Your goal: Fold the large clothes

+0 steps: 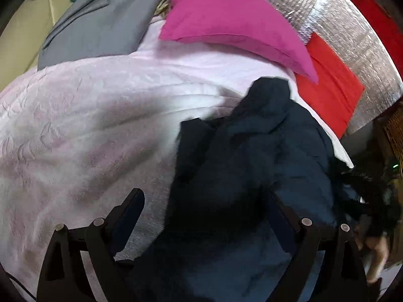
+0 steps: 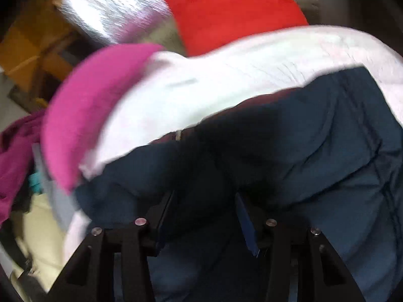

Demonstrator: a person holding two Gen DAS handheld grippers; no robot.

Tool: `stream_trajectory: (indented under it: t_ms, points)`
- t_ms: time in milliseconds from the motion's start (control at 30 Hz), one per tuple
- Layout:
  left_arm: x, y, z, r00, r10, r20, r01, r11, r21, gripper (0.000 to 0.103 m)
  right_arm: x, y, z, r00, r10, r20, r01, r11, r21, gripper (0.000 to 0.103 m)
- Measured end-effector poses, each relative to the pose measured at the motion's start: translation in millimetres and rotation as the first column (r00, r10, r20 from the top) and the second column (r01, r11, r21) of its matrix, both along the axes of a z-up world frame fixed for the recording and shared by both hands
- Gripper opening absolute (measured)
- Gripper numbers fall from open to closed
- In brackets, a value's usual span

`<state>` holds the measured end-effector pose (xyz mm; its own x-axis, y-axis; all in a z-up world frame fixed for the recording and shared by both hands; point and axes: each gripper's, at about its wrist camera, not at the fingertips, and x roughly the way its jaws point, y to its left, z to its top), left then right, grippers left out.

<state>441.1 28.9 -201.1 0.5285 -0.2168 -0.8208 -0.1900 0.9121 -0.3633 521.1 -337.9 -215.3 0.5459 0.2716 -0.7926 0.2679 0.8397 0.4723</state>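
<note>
Dark navy padded jacket [image 1: 252, 163] on pale pink textured bedspread [image 1: 88, 125].
Your left gripper [image 1: 206, 206] stands wide over it; your right gripper [image 2: 204, 201] is parted narrower, jacket fabric between its fingers, grip unclear.

The padded jacket [image 1: 252, 151] is dark navy blue, with a maroon strip along one edge in the right wrist view. The bedspread [image 1: 75, 125] is pale pink with an embossed leafy pattern. One pillow [image 1: 226, 20] is magenta, another pillow [image 1: 330, 90] bright red. A folded cloth [image 1: 100, 25] is plain grey. The backing sheet [image 1: 352, 37] is silver with a fine grid. The tongs [image 1: 204, 214] are black.
</note>
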Motion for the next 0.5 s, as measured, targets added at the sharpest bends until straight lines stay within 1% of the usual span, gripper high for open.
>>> stream_trajectory:
  t_ms: [33, 100, 167, 233, 267, 300, 367, 433, 500]
  points:
    - [0, 6, -1, 1.000, 0.014, -0.008, -0.014, 1.000, -0.013, 0.093, 3, -7, -8, 1.000, -0.019, -0.003, 0.020, 1.000, 0.023, 0.052]
    - [0, 15, 1, 0.999, 0.038, -0.015, -0.039, 0.999, -0.032, 0.093, 0, -14, -9, 0.999, -0.046, -0.001, 0.046, 0.996, 0.072, 0.052]
    - [-1, 23, 3, 0.998, 0.069, -0.007, -0.069, 0.997, -0.043, 0.093, -7, -16, -2, 0.997, -0.072, 0.008, 0.071, 0.994, 0.080, 0.052]
    - [-4, 29, 8, 0.995, 0.094, 0.011, -0.094, 0.995, -0.040, 0.093, -20, -9, 14, 0.995, -0.075, 0.059, 0.071, 0.995, 0.071, 0.054]
    - [-6, 32, 11, 0.995, 0.100, 0.022, -0.099, 0.994, -0.037, 0.093, -25, -3, 22, 0.994, -0.055, 0.096, 0.047, 0.996, 0.082, 0.054]
    - [-7, 34, 14, 0.994, 0.103, 0.033, -0.102, 0.994, -0.029, 0.093, -28, 10, 33, 0.990, -0.006, 0.139, -0.007, 0.996, 0.089, 0.054]
    - [-9, 37, 17, 0.993, 0.113, 0.041, -0.113, 0.994, 0.004, 0.093, -25, 36, 47, 0.983, 0.077, 0.168, -0.089, 0.994, 0.065, 0.054]
    - [-7, 39, 17, 0.992, 0.118, 0.037, -0.120, 0.992, 0.033, 0.093, -18, 74, 55, 0.966, 0.197, 0.165, -0.205, 0.978, 0.036, 0.054]
    - [-4, 41, 15, 0.993, 0.116, 0.021, -0.117, 0.992, 0.045, 0.093, -8, 105, 53, 0.948, 0.288, 0.137, -0.293, 0.956, 0.017, 0.054]
